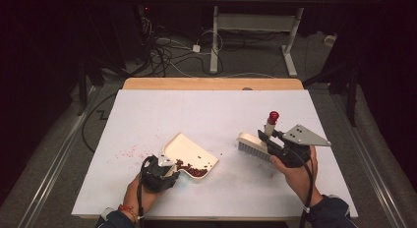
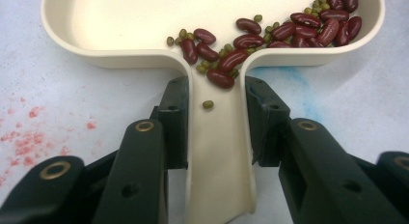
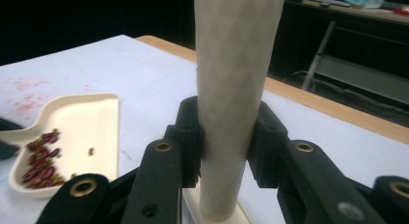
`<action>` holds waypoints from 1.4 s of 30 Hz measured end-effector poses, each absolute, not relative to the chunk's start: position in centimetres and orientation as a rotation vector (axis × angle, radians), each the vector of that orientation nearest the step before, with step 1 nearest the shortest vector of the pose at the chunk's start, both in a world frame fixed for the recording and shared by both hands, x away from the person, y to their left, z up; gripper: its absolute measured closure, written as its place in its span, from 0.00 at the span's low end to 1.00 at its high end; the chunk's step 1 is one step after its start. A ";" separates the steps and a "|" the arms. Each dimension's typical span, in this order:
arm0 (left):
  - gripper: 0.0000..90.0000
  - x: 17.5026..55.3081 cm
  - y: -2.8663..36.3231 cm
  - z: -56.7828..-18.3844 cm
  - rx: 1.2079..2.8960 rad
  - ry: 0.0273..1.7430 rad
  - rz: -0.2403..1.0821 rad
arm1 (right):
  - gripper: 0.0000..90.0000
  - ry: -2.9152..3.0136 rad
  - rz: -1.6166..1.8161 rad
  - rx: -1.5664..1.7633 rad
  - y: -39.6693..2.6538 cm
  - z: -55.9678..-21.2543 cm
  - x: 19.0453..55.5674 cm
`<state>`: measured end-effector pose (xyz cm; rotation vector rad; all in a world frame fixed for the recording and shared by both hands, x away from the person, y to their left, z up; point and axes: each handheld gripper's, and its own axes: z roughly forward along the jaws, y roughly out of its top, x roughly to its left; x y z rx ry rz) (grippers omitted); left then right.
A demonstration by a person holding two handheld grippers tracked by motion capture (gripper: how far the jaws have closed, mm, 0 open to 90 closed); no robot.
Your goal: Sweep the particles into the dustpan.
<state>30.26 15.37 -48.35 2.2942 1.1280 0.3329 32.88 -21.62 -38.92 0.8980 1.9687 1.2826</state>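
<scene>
On table, dustpan [image 1: 192, 152] beside brush [image 1: 253, 143]

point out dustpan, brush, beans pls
dustpan [image 1: 189, 145]: high view, bare pan floor.
brush [image 1: 252, 146]: high view, bristle head.
beans [image 2: 296, 31]: left gripper view, red pile in the pan's corner.

A lab: dark room, floor cables [image 1: 167, 53], bench [image 1: 255, 21].

Dustpan [image 1: 189, 152] on the table [image 1: 211, 110], beans [image 1: 192, 170] in it near its handle; brush [image 1: 255, 142] right of the dustpan, stains [image 1: 129, 152] left of it.
</scene>
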 end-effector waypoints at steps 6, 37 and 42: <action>0.70 30.1 15.0 -48.2 2.310 1.113 0.338 | 0.78 1.986 1.261 0.897 -18.6 -39.8 33.6; 0.70 29.8 14.3 -48.1 2.335 1.099 0.340 | 0.78 2.065 1.357 0.746 -13.5 -39.4 31.6; 0.70 29.8 14.4 -48.1 2.329 1.101 0.337 | 0.78 2.075 1.328 0.727 -11.4 -40.5 31.9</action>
